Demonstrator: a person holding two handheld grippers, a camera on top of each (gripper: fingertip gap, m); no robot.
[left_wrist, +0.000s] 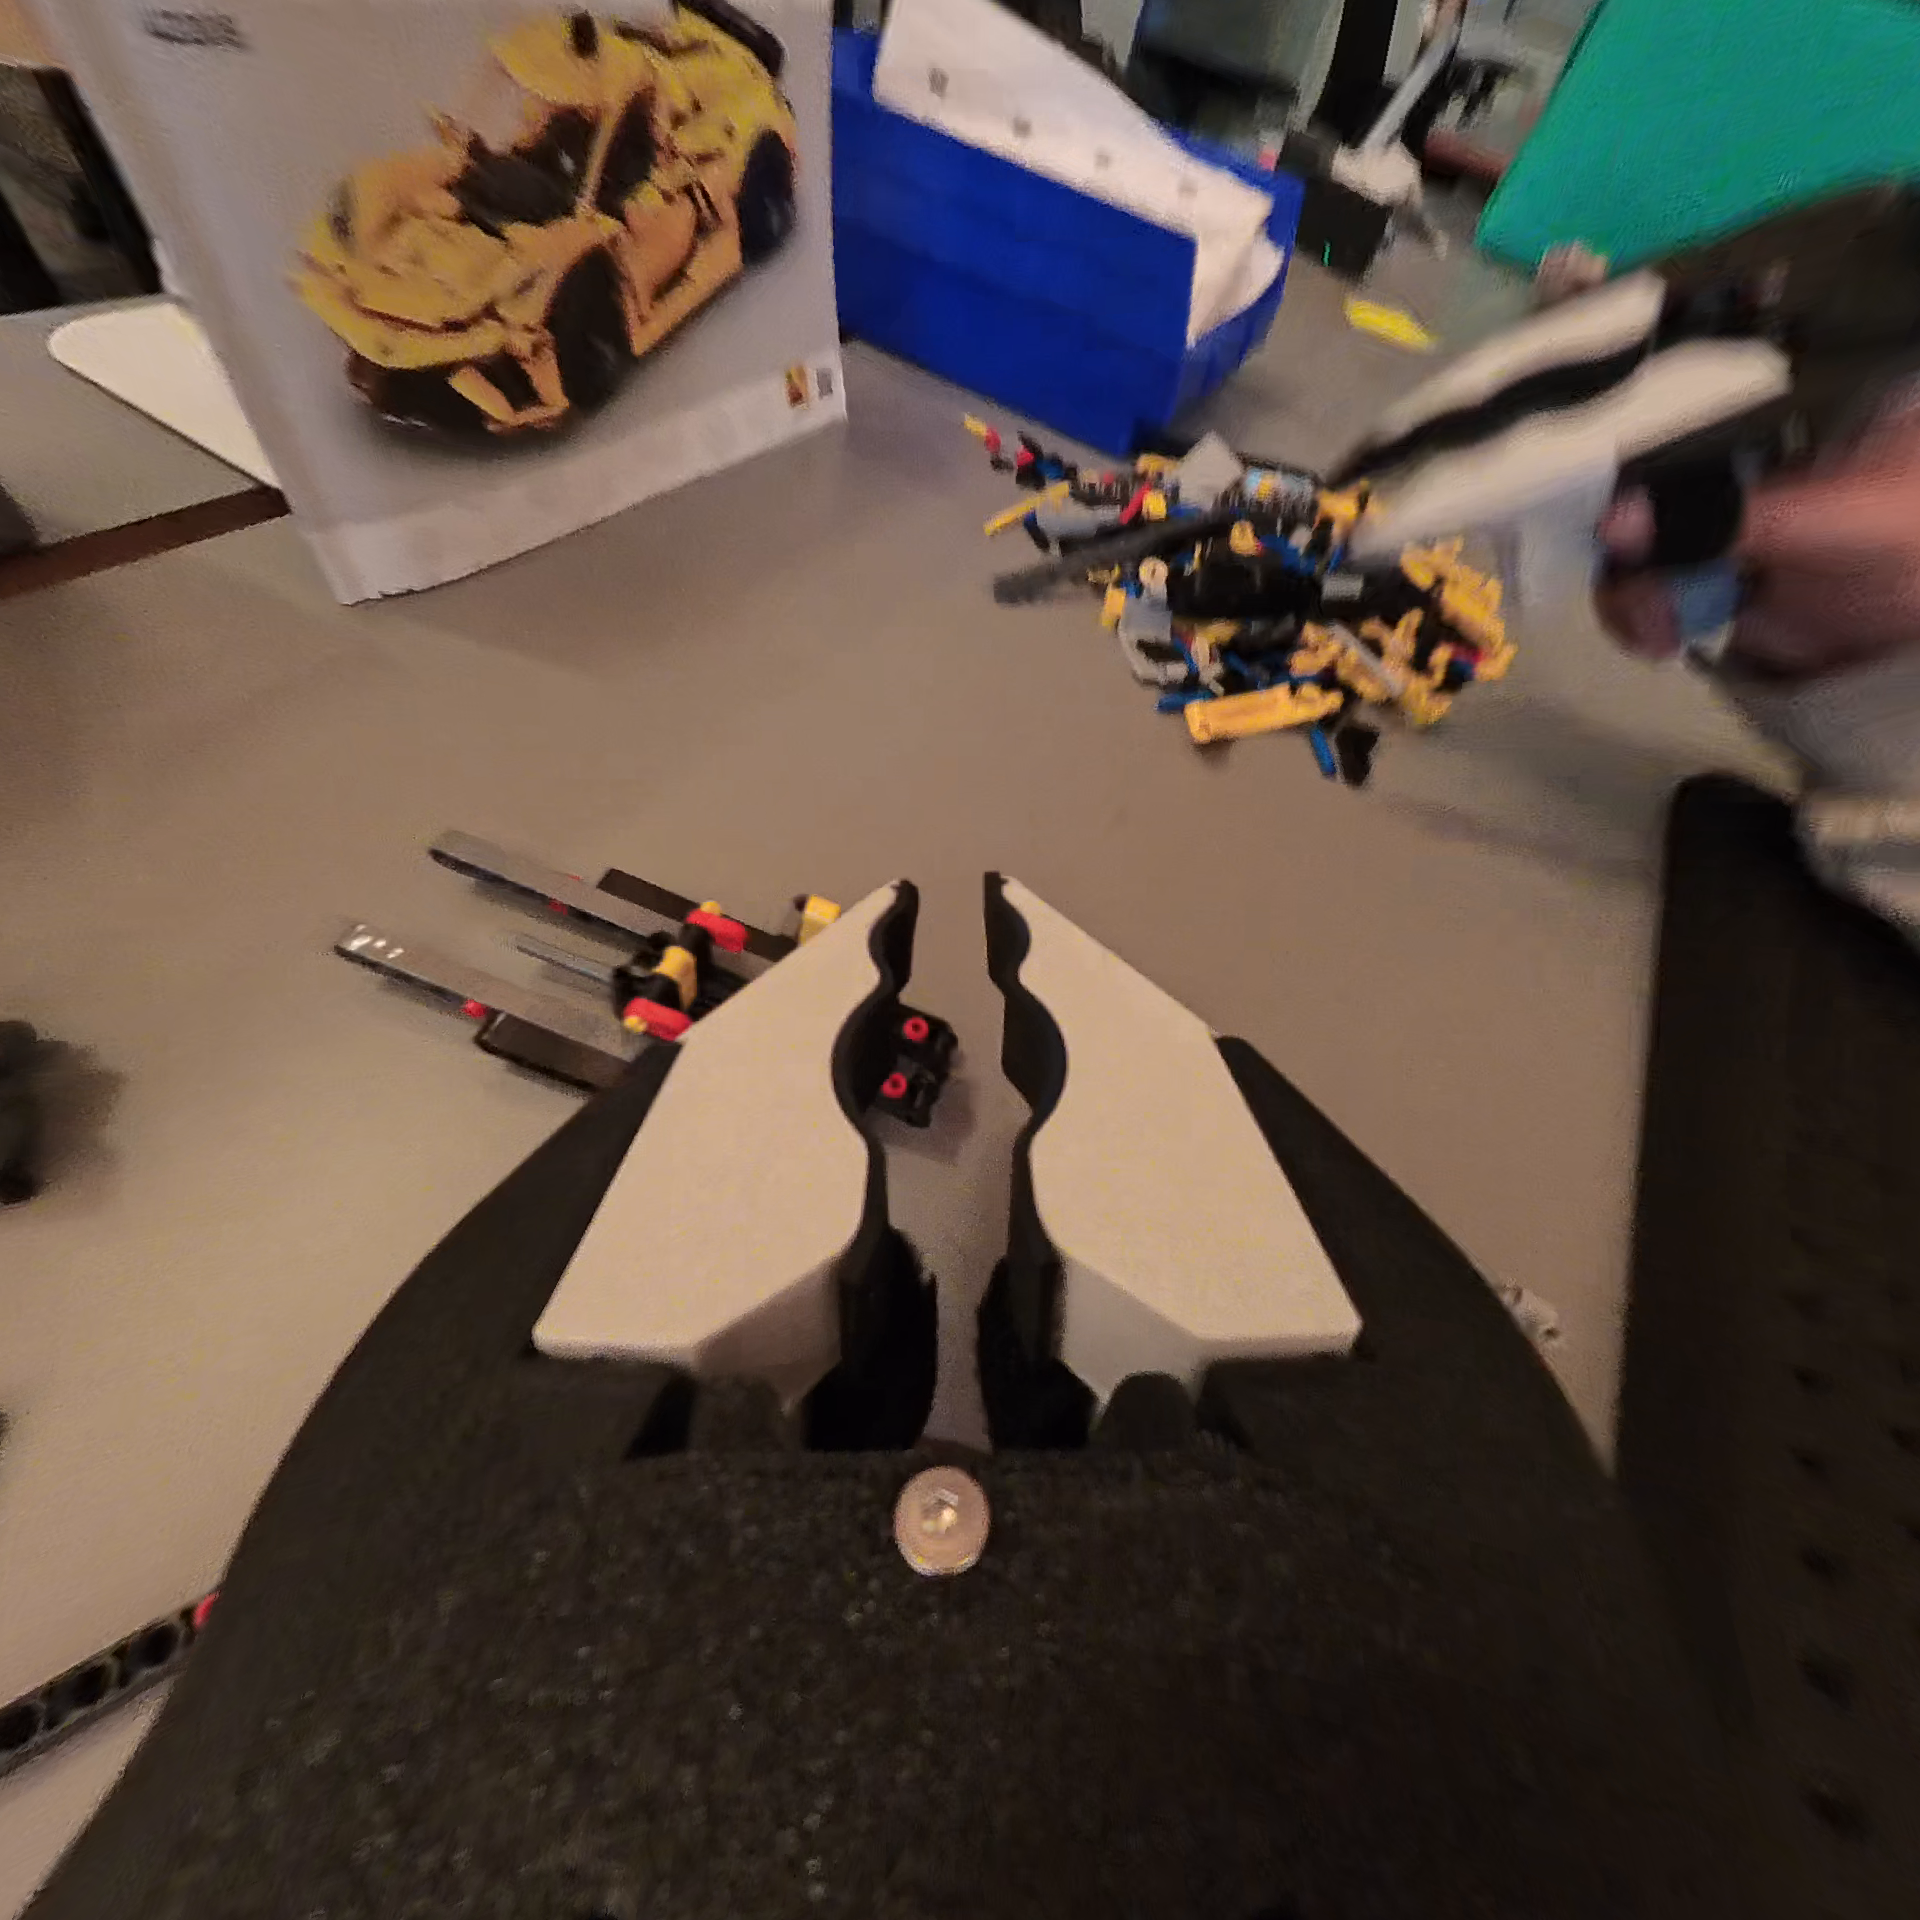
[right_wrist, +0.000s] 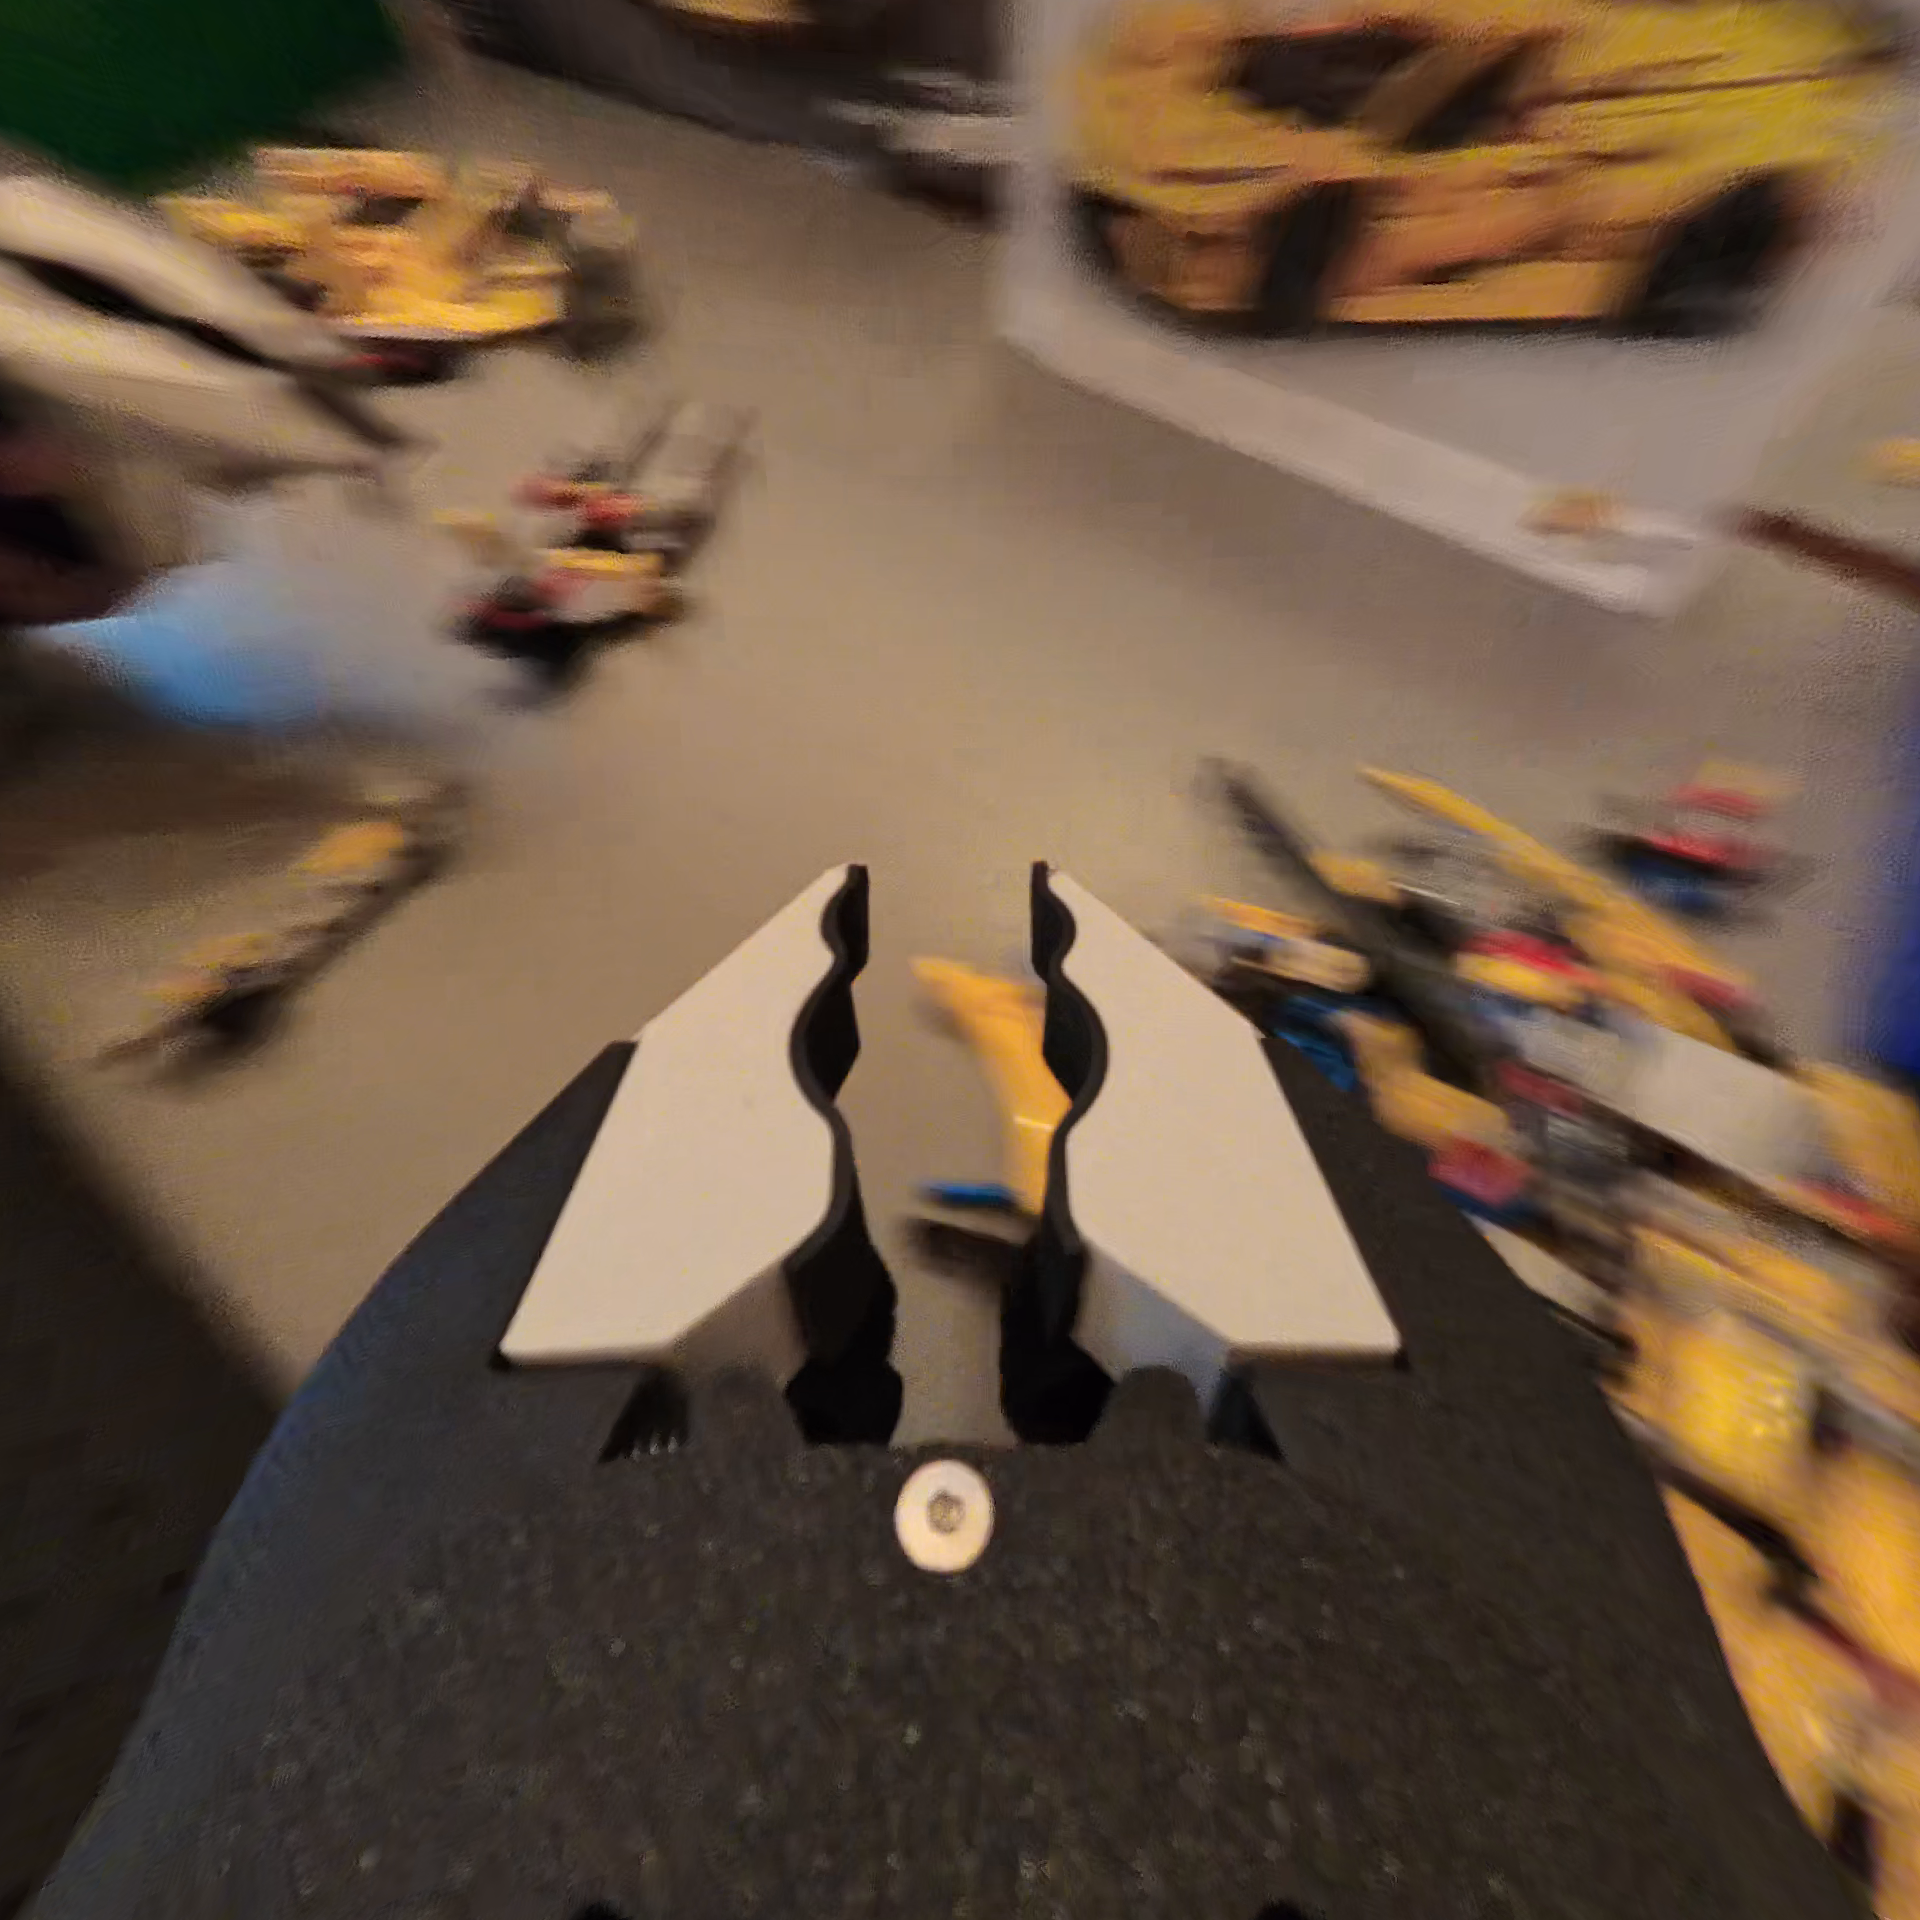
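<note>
My left gripper (left_wrist: 948, 885) hangs over the grey table (left_wrist: 727, 707) with its jaws a narrow gap apart and nothing held. A small black piece with two red pins (left_wrist: 914, 1070) lies on the table under that gap. A part-built assembly of grey and black beams with yellow and red parts (left_wrist: 582, 956) lies just to its left. My right gripper (right_wrist: 945, 873) is open and empty above a curved yellow piece (right_wrist: 992, 1039) and a blue pin (right_wrist: 966, 1195), at the edge of the loose brick pile (left_wrist: 1299, 603). The right wrist view is badly blurred. The right gripper also shows in the left wrist view (left_wrist: 1351, 509).
A white box with a yellow car picture (left_wrist: 520, 260) stands at the back, with a blue bin (left_wrist: 1039, 260) beside it. A black perforated panel (left_wrist: 1787, 1247) is at the right and a black holed beam (left_wrist: 94, 1683) at the lower left. A small yellow and black assembly (right_wrist: 291, 914) lies apart. Spacing between my two grippers at the tips: around 20 centimeters. My left tips are about 20 centimeters from the curved yellow piece (right_wrist: 992, 1039), my right tips only 8 centimeters. It is also in sight in the left wrist view (left_wrist: 1226, 724). The left gripper is farther from the blue pin (right_wrist: 966, 1195), some 25 centimeters, than the right, some 9 centimeters. My left wrist view (left_wrist: 1323, 746) looks at it from another angle.
</note>
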